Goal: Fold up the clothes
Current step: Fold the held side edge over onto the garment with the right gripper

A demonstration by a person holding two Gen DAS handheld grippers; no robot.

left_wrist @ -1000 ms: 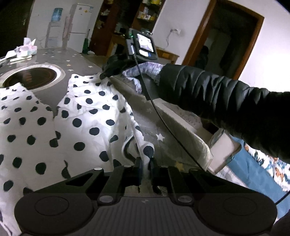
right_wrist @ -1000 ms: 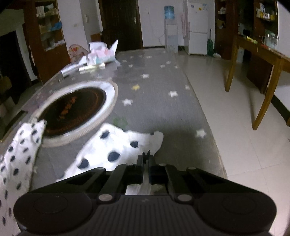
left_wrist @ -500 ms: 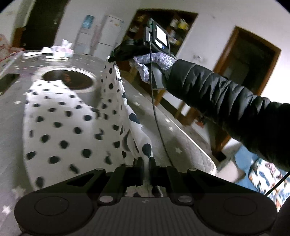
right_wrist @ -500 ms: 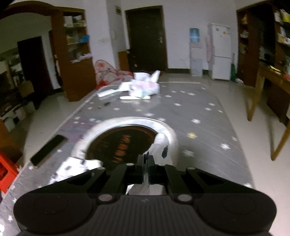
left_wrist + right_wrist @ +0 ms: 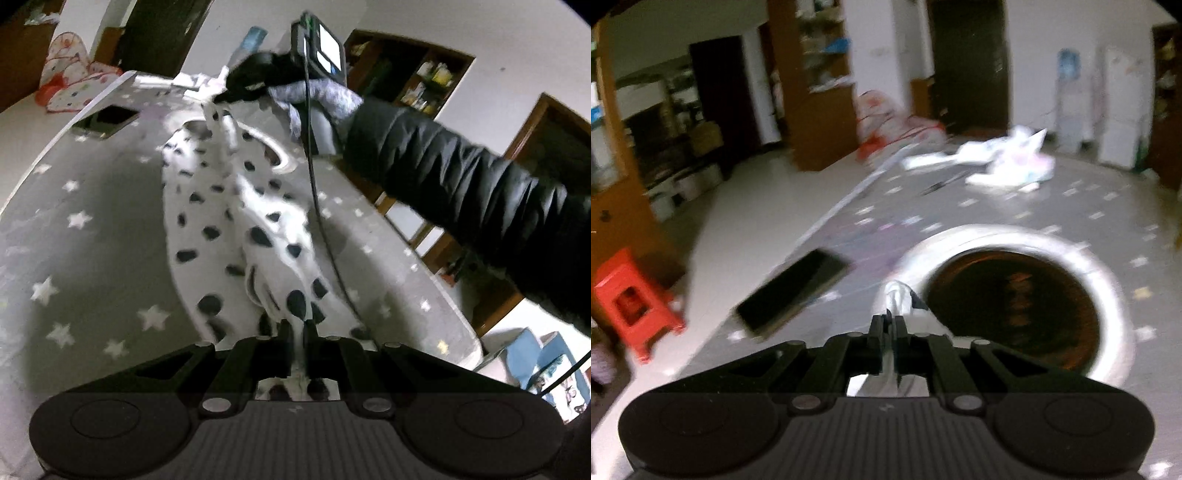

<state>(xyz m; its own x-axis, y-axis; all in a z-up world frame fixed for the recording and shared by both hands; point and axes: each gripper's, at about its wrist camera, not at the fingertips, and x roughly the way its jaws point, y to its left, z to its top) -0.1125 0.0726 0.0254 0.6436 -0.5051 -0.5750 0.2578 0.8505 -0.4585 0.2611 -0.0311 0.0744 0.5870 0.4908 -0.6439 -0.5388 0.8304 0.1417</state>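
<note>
spotted garment (image 5: 236,221) | pinched by left hand-held gripper (image 5: 298,326) and right hand-held gripper (image 5: 889,321) | above table (image 5: 92,240)

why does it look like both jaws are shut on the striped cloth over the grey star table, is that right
Not quite: the cloth is white with black polka dots, not striped, as the left wrist view shows. The rest holds: the left gripper and the right gripper both have jaws shut on it, over the grey star table.

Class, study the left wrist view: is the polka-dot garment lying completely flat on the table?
No: the polka-dot garment is lifted along one edge, pinched between the left gripper near the camera and the right gripper farther off.
</note>
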